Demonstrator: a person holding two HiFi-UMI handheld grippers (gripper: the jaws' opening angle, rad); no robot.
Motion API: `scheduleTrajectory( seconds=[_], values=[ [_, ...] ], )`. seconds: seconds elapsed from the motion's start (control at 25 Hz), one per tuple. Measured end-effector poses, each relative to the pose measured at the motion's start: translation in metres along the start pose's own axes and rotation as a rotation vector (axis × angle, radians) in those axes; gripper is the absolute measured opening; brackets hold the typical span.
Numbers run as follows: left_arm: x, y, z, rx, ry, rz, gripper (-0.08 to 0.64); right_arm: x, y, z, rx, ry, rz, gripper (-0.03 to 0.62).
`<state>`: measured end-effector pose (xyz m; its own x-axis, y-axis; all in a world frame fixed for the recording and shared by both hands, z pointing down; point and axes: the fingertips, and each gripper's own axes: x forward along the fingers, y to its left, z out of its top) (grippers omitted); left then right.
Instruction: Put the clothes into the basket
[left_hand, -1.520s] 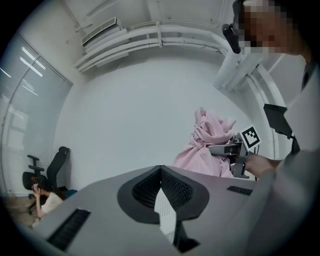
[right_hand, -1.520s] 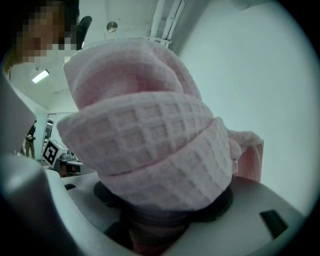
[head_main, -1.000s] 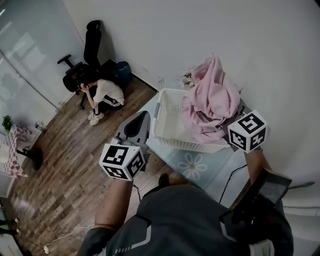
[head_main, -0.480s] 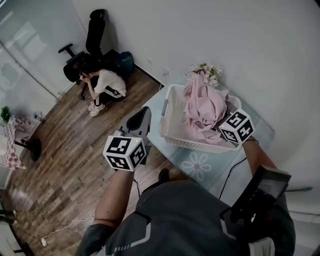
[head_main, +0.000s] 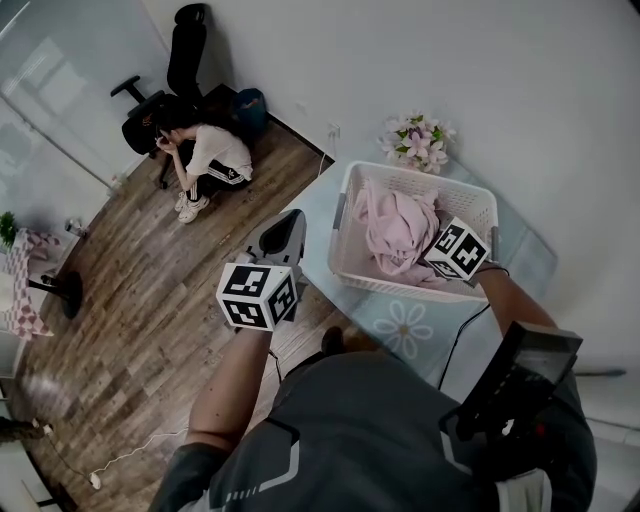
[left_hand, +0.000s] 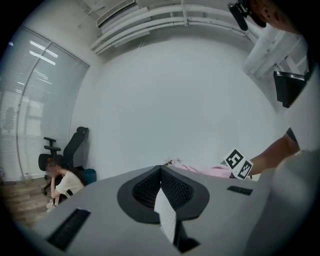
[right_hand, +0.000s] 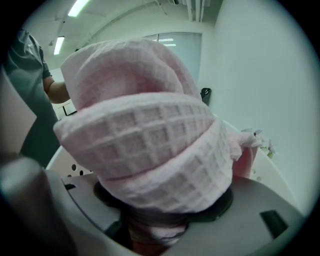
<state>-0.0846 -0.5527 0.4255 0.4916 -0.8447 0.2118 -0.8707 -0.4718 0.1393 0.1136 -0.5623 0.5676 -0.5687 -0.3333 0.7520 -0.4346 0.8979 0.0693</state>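
Pink waffle-weave cloth (head_main: 395, 225) lies heaped inside the white perforated basket (head_main: 347, 230), right of centre in the head view, with folds rising level with the rim. In the right gripper view the cloth (right_hand: 145, 145) fills most of the frame and is bunched down into the throat of my jaws.

My right gripper (head_main: 433, 247) reaches into the basket from the near right side. Its jaws stand fairly wide but are closed on a thick gather of the cloth, which drapes over them and hides the pads.

My left gripper (head_main: 292, 220) hangs left of the basket, beside the table's left edge and apart from basket and cloth. In its own view the jaws (left_hand: 161, 172) meet along the centre line with nothing between them.

The basket stands on a pale glass table (head_main: 320, 215) with a flower decal (head_main: 405, 325) at the near side. A bunch of pink flowers (head_main: 415, 135) sits just behind the basket.

At upper left a person (head_main: 205, 165) sits on the wooden floor (head_main: 130, 300), near a black office chair (head_main: 175, 75).
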Motion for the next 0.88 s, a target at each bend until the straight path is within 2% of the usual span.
scheduleTrajectory(
  seconds=[0.28,0.56,0.88],
  values=[
    [0.008,0.018,-0.011,-0.019,0.032,-0.016,0.008,0.039,0.011,-0.049,-0.048,0.171,0.060,0.324],
    [0.016,0.031,-0.021,-0.033,0.057,-0.031,0.008,0.056,0.017,-0.069,-0.077,0.257,0.112,0.324],
    [0.023,0.033,-0.025,-0.049,0.060,-0.064,0.008,0.067,0.039,-0.095,-0.224,0.435,0.217,0.324]
  ],
)
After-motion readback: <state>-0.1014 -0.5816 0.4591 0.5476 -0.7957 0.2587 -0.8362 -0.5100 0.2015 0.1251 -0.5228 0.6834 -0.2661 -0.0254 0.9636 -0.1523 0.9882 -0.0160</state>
